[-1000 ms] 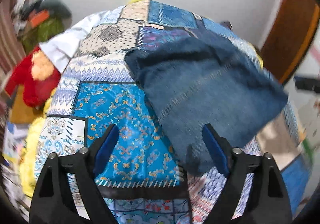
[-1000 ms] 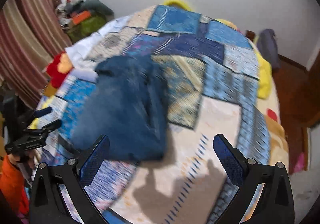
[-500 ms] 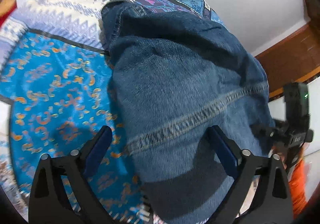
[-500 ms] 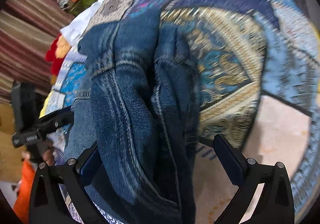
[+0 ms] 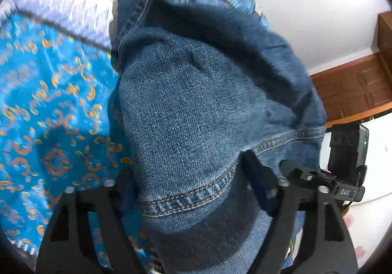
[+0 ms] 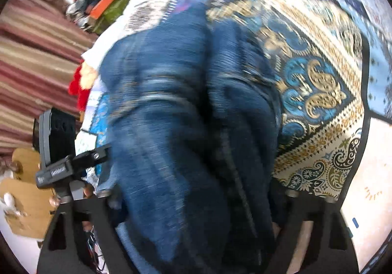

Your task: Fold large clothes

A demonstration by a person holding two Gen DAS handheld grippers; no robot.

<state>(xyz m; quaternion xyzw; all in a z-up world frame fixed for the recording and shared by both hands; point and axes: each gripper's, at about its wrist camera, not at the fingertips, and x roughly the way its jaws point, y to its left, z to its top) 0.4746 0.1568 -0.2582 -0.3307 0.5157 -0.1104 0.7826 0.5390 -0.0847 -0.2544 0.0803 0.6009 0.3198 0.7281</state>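
Dark blue folded jeans [image 5: 196,102] lie on a patchwork bedspread [image 5: 49,102]. My left gripper [image 5: 191,183] straddles their near hemmed edge; its jaws are closing and the denim humps up between them, touching both pads. In the right wrist view the jeans [image 6: 171,127] fill the middle, blurred. My right gripper [image 6: 196,198] is closing on the bunched cloth, which hides both fingertips. Each view shows the other gripper's black body at its side: the right one [image 5: 348,159] and the left one [image 6: 56,146].
The bedspread [image 6: 318,90] spreads right of the jeans. A striped curtain [image 6: 29,65], a red plush toy [image 6: 78,92] and a pile of clothes [image 6: 103,9] are on the left. A wooden door [image 5: 355,85] and white wall [image 5: 306,4] stand beyond the bed.
Both grippers have come down from above the bed onto the near edge of the jeans. Their wide jaws have narrowed around the denim, which now bulges between them.
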